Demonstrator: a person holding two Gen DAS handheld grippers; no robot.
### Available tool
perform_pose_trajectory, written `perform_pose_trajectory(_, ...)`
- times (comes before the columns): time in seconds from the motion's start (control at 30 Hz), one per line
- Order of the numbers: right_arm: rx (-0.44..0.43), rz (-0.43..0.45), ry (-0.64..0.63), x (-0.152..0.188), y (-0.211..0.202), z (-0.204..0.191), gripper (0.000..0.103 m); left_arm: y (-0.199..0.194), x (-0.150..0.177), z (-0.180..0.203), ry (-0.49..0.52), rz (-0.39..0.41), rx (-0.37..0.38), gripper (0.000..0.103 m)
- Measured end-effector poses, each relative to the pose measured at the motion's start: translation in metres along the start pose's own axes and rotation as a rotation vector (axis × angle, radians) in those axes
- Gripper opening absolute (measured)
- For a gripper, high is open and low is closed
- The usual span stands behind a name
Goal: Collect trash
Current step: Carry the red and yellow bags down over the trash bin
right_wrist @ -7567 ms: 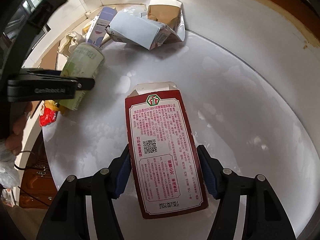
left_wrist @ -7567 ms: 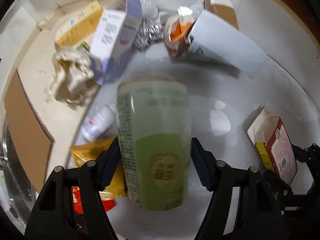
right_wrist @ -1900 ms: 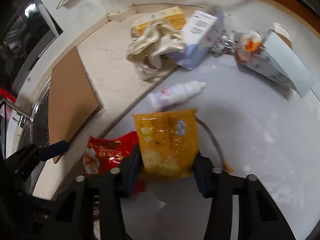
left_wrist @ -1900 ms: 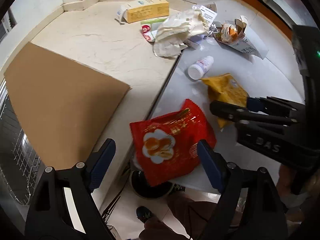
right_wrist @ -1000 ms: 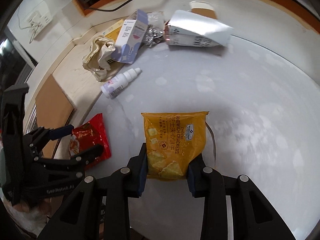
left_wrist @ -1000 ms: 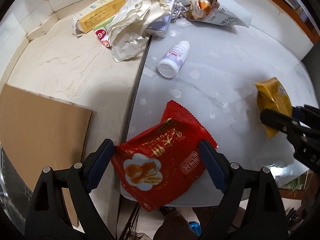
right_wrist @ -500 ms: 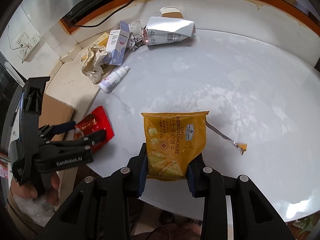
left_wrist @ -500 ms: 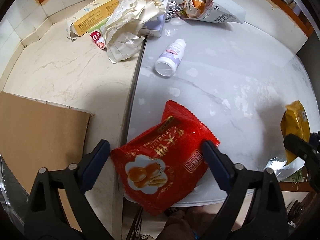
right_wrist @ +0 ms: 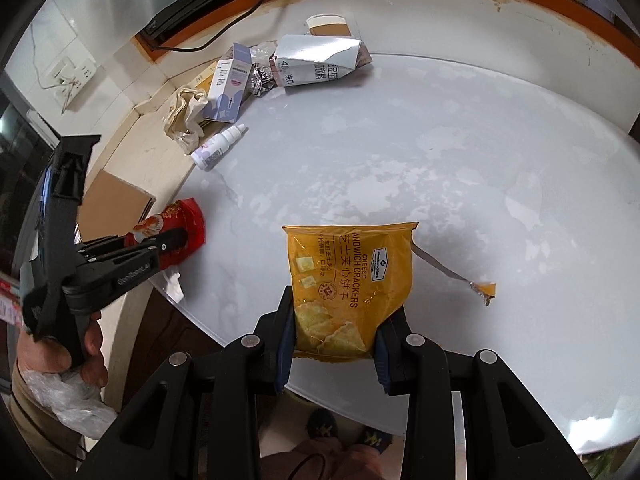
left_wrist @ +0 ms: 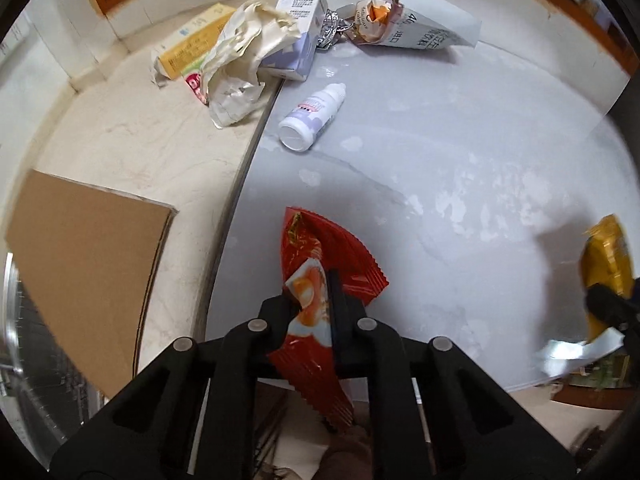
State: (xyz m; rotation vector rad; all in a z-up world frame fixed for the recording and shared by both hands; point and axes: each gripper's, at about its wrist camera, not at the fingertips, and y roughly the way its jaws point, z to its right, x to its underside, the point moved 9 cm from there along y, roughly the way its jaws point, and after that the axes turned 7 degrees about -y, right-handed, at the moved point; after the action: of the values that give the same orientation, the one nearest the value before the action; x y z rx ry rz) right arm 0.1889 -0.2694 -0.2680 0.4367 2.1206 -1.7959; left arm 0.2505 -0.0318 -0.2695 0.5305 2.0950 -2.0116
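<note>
My left gripper (left_wrist: 314,300) is shut on a crumpled red snack packet (left_wrist: 320,264) at the near edge of the round white table (left_wrist: 440,160); the packet also shows in the right wrist view (right_wrist: 176,224). My right gripper (right_wrist: 332,332) is shut on a yellow cheese cracker bag (right_wrist: 348,276), held above the table's near edge. The bag shows at the far right of the left wrist view (left_wrist: 606,260).
A small white bottle (left_wrist: 312,116) lies on the table. At the back are crumpled paper (left_wrist: 240,60), a purple-white box (left_wrist: 298,28), a yellow box (left_wrist: 192,44), foil and a torn milk carton (left_wrist: 416,28). Cardboard (left_wrist: 88,248) lies on the left counter. A torn yellow strip (right_wrist: 480,288) lies right.
My left gripper has closed on the red packet, crumpling it between the fingers. My right gripper has drawn back toward the table's near edge with the yellow bag.
</note>
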Motion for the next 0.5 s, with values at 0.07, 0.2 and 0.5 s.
perform_pose_trajectory(0.07, -0.012, 0.010, 0.003, 0.003, -0.005, 0.006, 0.033, -0.002, 0.001, 0.001, -0.008, 0.000, -0.012, 0.009)
perform_pose_trajectory(0.2, -0.021, 0.020, -0.010, 0.007, -0.012, 0.011, 0.033, -0.003, 0.002, 0.001, -0.011, 0.005, -0.030, 0.008)
perform_pose_trajectory(0.5, -0.025, 0.039, -0.005, 0.025, -0.029, 0.025, 0.033, -0.003, 0.003, 0.010, 0.037, 0.036, -0.096, 0.008)
